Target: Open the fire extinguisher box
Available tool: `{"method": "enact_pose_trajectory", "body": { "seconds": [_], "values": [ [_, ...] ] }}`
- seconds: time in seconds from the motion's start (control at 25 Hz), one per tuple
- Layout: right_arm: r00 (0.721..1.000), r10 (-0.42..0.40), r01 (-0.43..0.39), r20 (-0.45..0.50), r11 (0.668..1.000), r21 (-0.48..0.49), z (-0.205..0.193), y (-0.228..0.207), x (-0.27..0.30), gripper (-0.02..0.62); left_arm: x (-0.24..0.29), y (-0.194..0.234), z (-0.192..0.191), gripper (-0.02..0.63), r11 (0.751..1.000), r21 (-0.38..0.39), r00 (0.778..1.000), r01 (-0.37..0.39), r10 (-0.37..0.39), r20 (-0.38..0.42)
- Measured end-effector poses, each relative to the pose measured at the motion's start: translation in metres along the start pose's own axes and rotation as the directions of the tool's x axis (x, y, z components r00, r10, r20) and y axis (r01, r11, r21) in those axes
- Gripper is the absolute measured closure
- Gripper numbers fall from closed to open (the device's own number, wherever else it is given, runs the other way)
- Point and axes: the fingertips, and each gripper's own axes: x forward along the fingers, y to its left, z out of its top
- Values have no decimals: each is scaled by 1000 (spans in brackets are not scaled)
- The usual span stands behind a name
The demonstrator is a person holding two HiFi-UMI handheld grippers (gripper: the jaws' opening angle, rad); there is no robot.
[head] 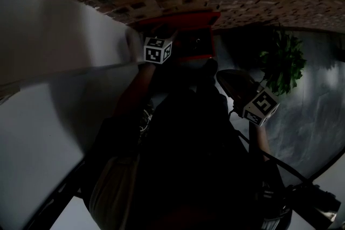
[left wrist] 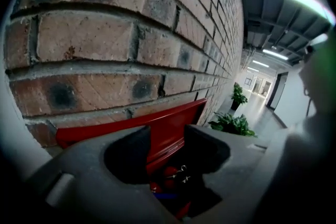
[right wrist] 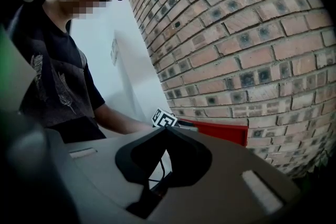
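Observation:
The red fire extinguisher box [head: 180, 21] stands against the brick wall. In the left gripper view its red lid [left wrist: 131, 126] is up, leaning at the bricks. Below it show red extinguisher tops with a metal pull ring [left wrist: 176, 173]. My left gripper [left wrist: 168, 134] is right at the box with its jaws apart. The lid's lower edge shows through the gap, and the pads do not press on it. Its marker cube [head: 158, 50] sits just left of the box. My right gripper [right wrist: 165, 131] hangs back to the right, its fingertips together on nothing. Its cube [head: 261, 106] is lower right.
The brick wall [left wrist: 131, 34] rises behind the box, and a white wall [head: 54, 35] runs along the left. A leafy potted plant [head: 283, 64] stands on the floor to the box's right. A lit corridor [left wrist: 262, 92] stretches beyond. The person's forearm [right wrist: 115, 123] reaches toward the box.

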Motion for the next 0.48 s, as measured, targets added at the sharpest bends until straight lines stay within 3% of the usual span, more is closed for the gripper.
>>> {"method": "enact_pose_trajectory", "body": {
  "seconds": [0.04,0.08,0.12,0.24,0.36,0.48],
  "values": [
    [1000,-1,1,4,1000,4,0,1,0,595,-4,-9,5,441,999,-21,999,31,-31,12],
    [1000,-2,2,9,1000,6,1,1,1,595,-8,-18,11,552,997,-43,998,67,-66,18],
    [1000,-1,1,15,1000,9,3,2,3,595,-12,-28,15,603,992,-65,994,105,-104,14],
    [999,5,-7,52,999,44,10,2,11,595,-31,-63,27,604,970,-102,975,219,-221,-9],
    [990,-25,9,135,993,119,27,-13,10,595,-41,-99,60,604,942,-65,944,330,-327,49],
    [981,-5,-33,193,981,193,34,-12,7,597,-64,-115,78,604,930,-61,928,362,-355,110]
  ]
}}
